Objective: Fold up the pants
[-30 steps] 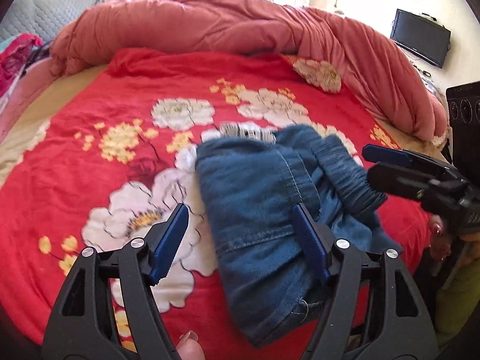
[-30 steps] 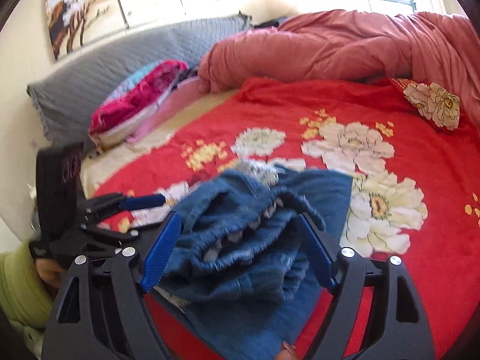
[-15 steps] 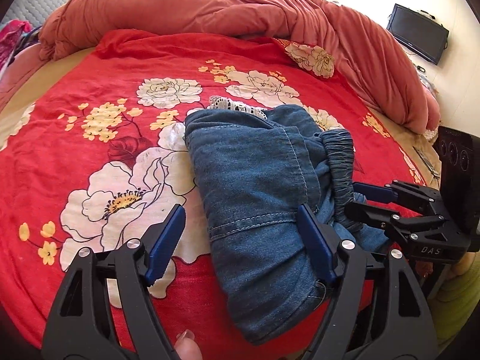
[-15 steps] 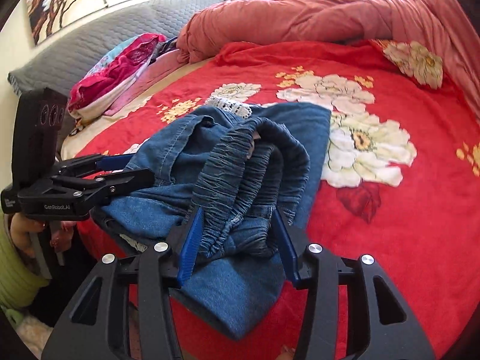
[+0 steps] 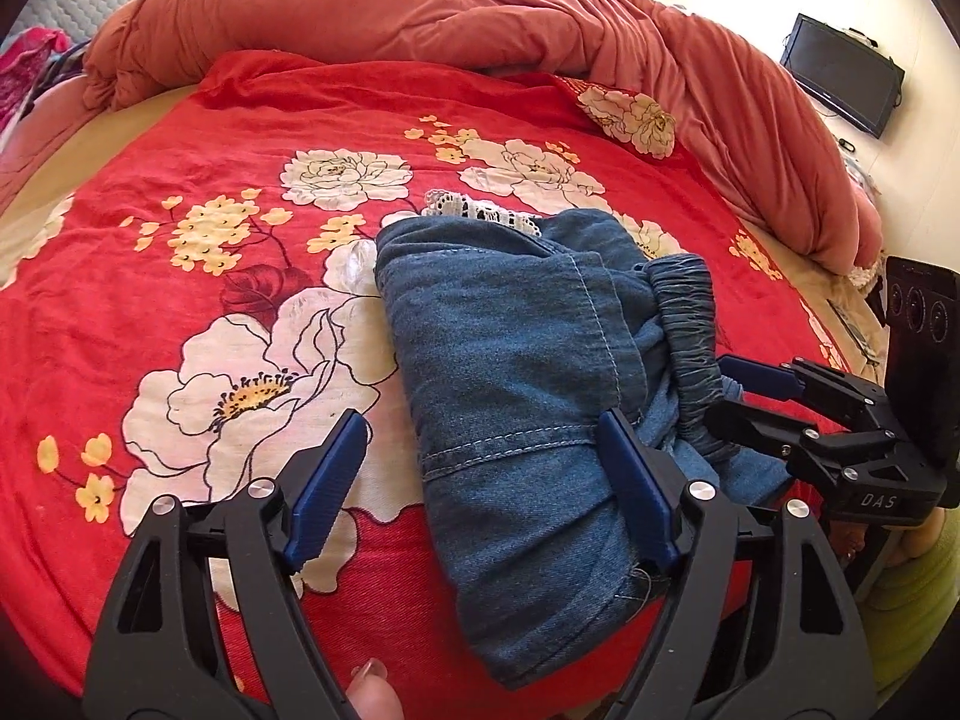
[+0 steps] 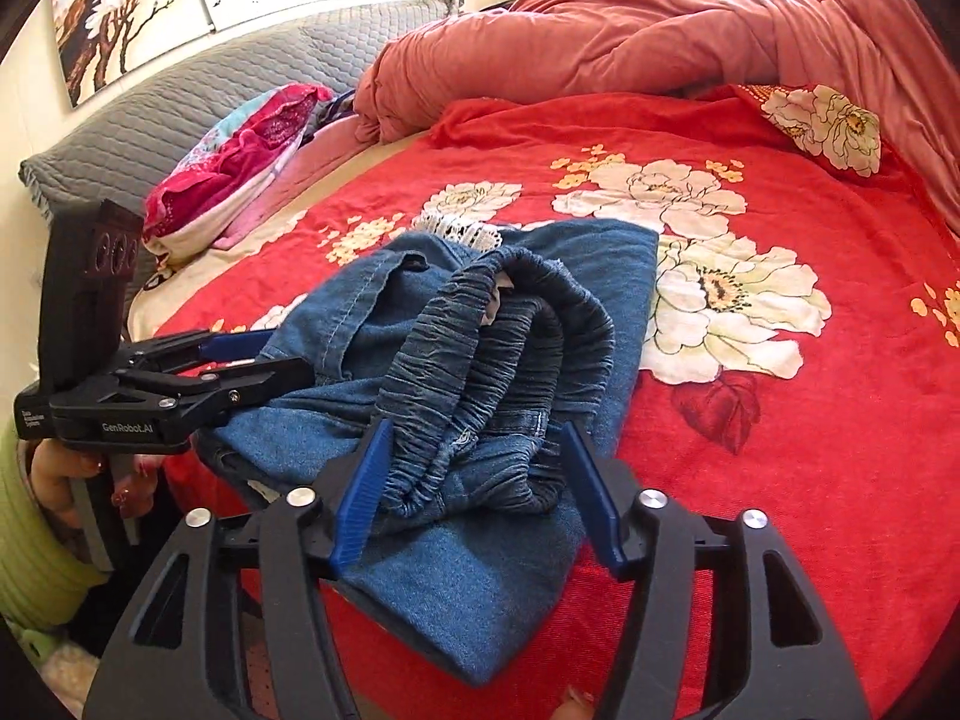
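Both grippers have just let go: right gripper (image 6: 474,492) reopened around the elastic waistband of the folded blue denim pants (image 5: 516,372), seemingly barely touching; left gripper (image 5: 480,480) widened, empty. Fold looks nearly finished.

Bright daylight, overexposed top, fisheye-warped edges

Blue denim pants (image 5: 516,360), folded into a thick bundle, elastic waistband (image 6: 480,348) bunched on top, laid on red floral bedspread (image 5: 180,228)

Both wrist views close, angled down, sharing the pants (image 5: 510,372)
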`<action>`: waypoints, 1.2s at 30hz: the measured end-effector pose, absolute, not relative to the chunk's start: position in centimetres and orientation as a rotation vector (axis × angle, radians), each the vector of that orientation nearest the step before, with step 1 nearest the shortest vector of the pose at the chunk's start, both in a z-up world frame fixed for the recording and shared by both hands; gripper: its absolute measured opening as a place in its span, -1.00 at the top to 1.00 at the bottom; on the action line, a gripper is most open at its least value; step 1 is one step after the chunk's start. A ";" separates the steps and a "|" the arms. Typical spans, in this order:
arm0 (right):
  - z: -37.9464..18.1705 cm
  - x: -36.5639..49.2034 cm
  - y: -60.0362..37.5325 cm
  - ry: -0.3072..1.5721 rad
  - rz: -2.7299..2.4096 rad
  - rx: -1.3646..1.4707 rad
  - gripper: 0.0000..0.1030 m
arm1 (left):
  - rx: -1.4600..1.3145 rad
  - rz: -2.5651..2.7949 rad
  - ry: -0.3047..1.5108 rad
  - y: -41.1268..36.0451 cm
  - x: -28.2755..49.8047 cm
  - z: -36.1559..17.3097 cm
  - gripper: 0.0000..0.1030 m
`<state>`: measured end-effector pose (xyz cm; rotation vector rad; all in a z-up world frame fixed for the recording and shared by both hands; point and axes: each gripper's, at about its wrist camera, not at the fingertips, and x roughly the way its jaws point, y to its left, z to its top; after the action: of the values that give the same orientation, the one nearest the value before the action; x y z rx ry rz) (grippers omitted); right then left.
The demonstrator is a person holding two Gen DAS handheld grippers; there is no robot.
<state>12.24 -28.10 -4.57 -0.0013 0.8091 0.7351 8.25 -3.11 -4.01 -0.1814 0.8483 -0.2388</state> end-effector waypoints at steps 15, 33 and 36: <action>-2.8 11.9 -31.5 0.751 0.613 0.138 -0.47 | -0.277 -0.202 0.817 -0.7 7.8 -2.9 -0.52; -4.2 14.6 -32.1 0.830 0.496 0.135 -0.56 | -0.268 -0.236 0.868 -1.2 8.0 -3.3 -0.60; -4.3 15.7 -31.3 0.851 0.516 0.103 -0.56 | -0.327 -0.252 0.859 -0.7 8.9 -2.7 -0.64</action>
<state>15.72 -31.32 -4.27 0.1034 0.8514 0.5158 8.91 -0.72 -2.67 -0.3274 0.8589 -0.2516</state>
